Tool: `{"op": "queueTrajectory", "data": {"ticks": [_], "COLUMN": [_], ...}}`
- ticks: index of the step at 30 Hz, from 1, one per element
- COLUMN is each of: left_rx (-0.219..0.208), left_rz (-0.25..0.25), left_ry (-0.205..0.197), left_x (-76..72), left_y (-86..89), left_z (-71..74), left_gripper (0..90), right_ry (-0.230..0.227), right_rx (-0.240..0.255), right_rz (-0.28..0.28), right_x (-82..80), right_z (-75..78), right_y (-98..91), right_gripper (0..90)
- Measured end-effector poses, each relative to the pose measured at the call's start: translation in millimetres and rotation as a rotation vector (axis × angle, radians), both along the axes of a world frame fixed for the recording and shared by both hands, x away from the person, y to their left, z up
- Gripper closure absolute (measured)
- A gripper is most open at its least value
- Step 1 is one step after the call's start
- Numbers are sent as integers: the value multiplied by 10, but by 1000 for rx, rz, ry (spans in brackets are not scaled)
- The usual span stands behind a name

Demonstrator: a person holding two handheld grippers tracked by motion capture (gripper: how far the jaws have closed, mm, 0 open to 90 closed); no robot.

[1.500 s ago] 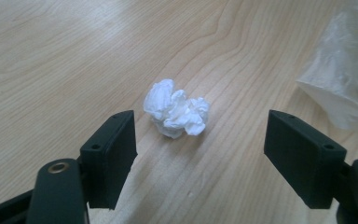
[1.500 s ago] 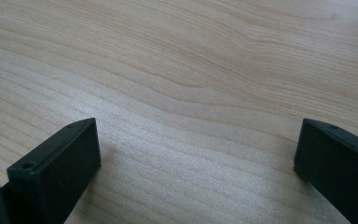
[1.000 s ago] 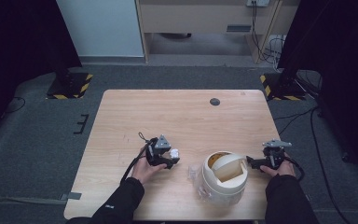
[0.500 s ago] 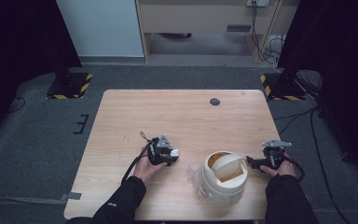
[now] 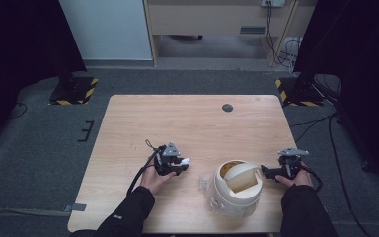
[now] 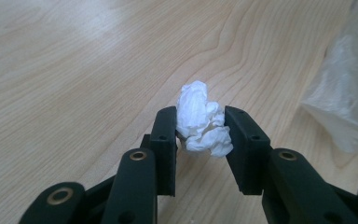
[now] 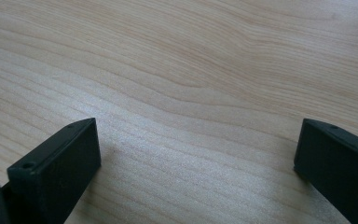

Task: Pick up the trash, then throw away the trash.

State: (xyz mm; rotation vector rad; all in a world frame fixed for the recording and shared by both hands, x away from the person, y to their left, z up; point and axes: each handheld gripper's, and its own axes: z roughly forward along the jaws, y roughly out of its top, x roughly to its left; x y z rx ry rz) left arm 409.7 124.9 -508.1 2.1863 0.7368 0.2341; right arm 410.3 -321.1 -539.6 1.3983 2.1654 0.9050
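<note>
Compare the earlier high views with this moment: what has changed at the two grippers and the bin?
The left gripper has just been closing its jaws and now pinches a crumpled white paper wad between its pads, just above the table; that hand has barely shifted. The right gripper stays open beside the small white bin, and the bin and its clear liner sit where they were.

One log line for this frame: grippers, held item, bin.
left gripper: just closed on crumpled tissue | right gripper: open, nothing between fingers | bin: lidded, between hands
</note>
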Motion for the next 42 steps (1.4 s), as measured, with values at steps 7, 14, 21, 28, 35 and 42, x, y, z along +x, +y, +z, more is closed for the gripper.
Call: {"op": "queueTrajectory", "data": {"ticks": [7,14,21,28,35,42], "left_rx": [-58,-125,-191,-246,-313,-356], "left_rz": [-1,-4,-9,-16,-32,-62], "left_ry": [-31,-71,-102,-137,-171,-192], "left_x": [-100,-178,-219,-256,-313,-378], "left_y": [63,87,110,138,138,83], "left_z": [171,359,534,708,894,1019], "left_gripper": [652,647,644,643,641,640], "right_ry": [0,0,0,0,0,-1], "right_rx": [0,0,0,0,0,-1], "right_rz": [0,0,0,0,0,1], "right_x": [0,0,0,0,0,1], "right_z": [0,0,0,0,0,0], "right_y": [0,0,0,0,0,-1], "right_gripper": [7,7,7,7,7,7]}}
